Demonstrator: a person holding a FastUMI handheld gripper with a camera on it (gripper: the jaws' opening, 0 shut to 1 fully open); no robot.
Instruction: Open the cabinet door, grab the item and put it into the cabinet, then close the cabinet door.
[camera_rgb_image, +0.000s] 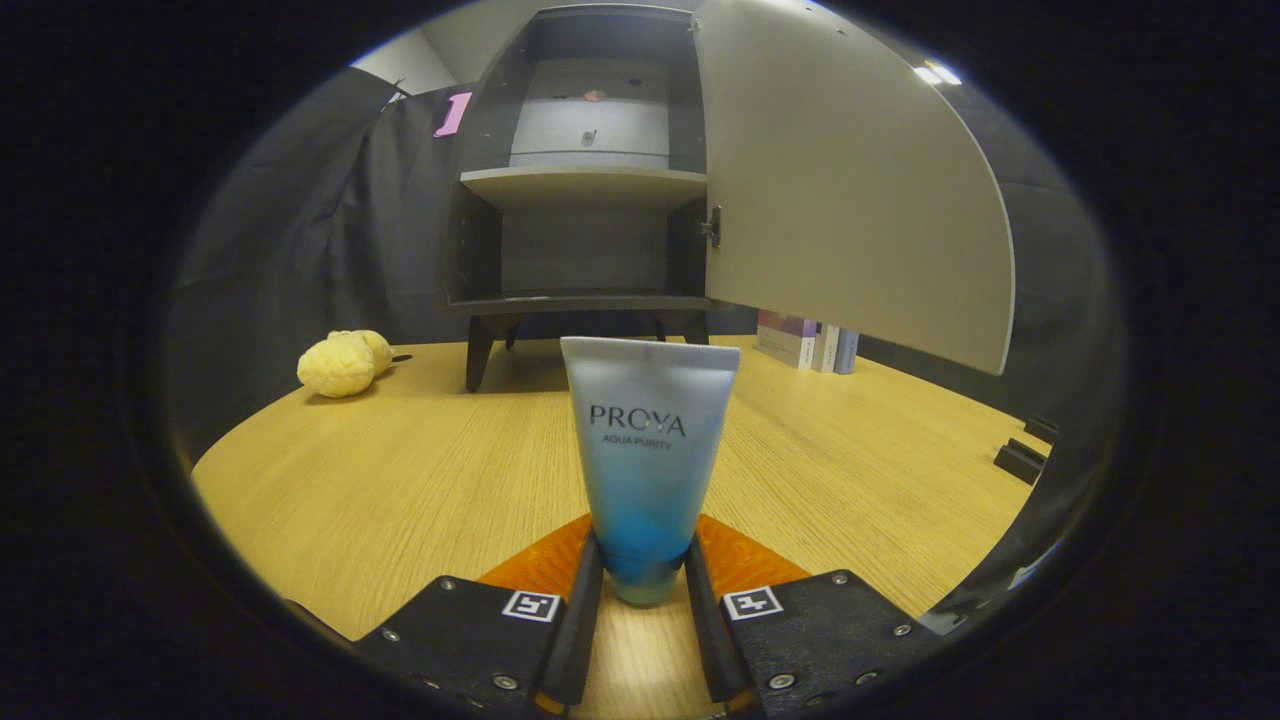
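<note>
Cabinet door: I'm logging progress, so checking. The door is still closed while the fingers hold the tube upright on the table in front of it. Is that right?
Not quite. The gripper view shows the cabinet door swung open, with the cabinet shelves exposed. The rest holds: the gripper fingers press on the lower end of the tube, upright on the table in front of it.

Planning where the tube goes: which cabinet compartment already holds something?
The upper compartment: small items sit at its back, while the lower compartment looks bare. The gripper is shut on the tube.
</note>
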